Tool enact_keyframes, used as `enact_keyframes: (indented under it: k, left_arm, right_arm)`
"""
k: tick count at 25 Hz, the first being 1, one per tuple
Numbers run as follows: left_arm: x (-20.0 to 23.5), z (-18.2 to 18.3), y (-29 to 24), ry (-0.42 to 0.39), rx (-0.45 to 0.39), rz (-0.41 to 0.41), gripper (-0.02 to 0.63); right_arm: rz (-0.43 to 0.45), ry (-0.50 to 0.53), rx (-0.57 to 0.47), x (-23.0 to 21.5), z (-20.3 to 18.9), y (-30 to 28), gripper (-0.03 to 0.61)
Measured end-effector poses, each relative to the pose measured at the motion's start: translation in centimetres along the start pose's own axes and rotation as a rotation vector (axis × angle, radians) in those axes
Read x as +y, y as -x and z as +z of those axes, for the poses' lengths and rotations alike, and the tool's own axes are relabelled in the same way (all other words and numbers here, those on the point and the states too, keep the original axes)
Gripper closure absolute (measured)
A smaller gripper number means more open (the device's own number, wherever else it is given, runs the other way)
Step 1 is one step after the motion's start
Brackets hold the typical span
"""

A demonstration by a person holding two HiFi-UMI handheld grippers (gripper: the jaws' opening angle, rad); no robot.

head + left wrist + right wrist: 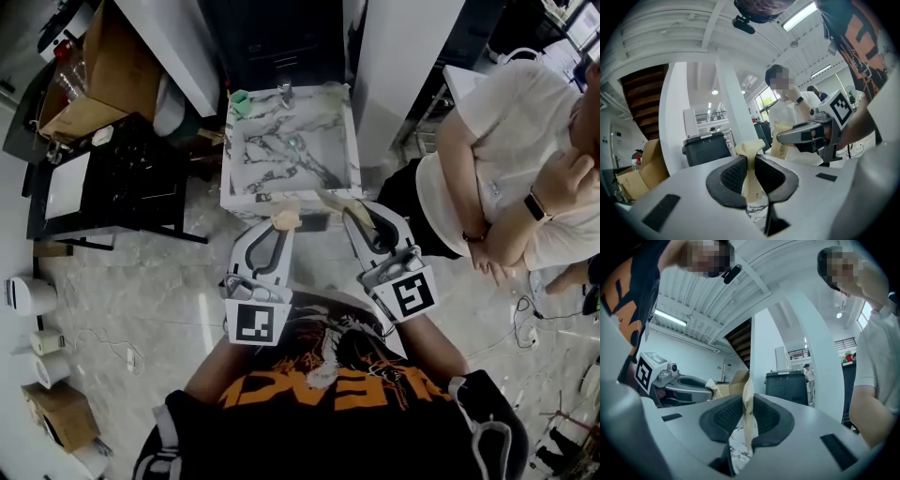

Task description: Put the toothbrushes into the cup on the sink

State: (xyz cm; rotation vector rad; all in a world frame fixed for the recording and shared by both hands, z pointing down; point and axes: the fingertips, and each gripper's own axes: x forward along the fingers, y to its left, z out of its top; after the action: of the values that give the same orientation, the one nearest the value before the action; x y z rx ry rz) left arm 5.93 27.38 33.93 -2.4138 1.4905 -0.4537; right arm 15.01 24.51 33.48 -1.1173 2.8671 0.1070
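Note:
A marble-patterned sink [242, 184] stands in front of me, with a green cup [240, 103] on its back left corner. My left gripper [284, 223] is at the sink's front edge and is shut on a beige paper packet [285, 218]. In the left gripper view that packet [751, 151] sticks up between the black pads [733, 174]. My right gripper [351, 210] is alongside, shut on a second beige packet [332, 199], which stands upright between its pads [725, 418] in the right gripper view [748, 394]. What is inside the packets is hidden.
A person in a white shirt [506, 169] stands close on the right with arms folded. A black table [112, 178] and a cardboard box [103, 66] are on the left. A faucet [285, 92] sits at the sink's back. A dark bin [705, 147] stands behind.

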Motion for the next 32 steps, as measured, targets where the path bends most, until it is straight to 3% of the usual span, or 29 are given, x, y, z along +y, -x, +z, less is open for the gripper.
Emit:
enact_keyframes:
  k: [11, 18, 26, 32]
  left_arm:
    - [4.3, -1.7, -4.8, 0.011, -0.012, 0.001, 0.546]
    - [11.8, -4.5, -10.2, 0.043, -0.04, 0.008, 0.546]
    - [20.0, -8.6, -16.6, 0.108, -0.033, -0.061, 0.546]
    - [24.1, -10.3, -20.0, 0.142, -0.055, -0.123, 0.546]
  right_arm:
    - [-0.008, -0.015, -0.008, -2.8, -0.3, -5.9, 0.495]
    - [-0.021, 0.002, 0.031, -5.6, -1.2, -13.9, 0.495]
    - [-0.098, -0.015, 0.092, -9.7, -3.2, -24.0, 0.495]
    - [-0.152, -0.001, 0.124, -11.5, -4.0, -28.3, 0.495]
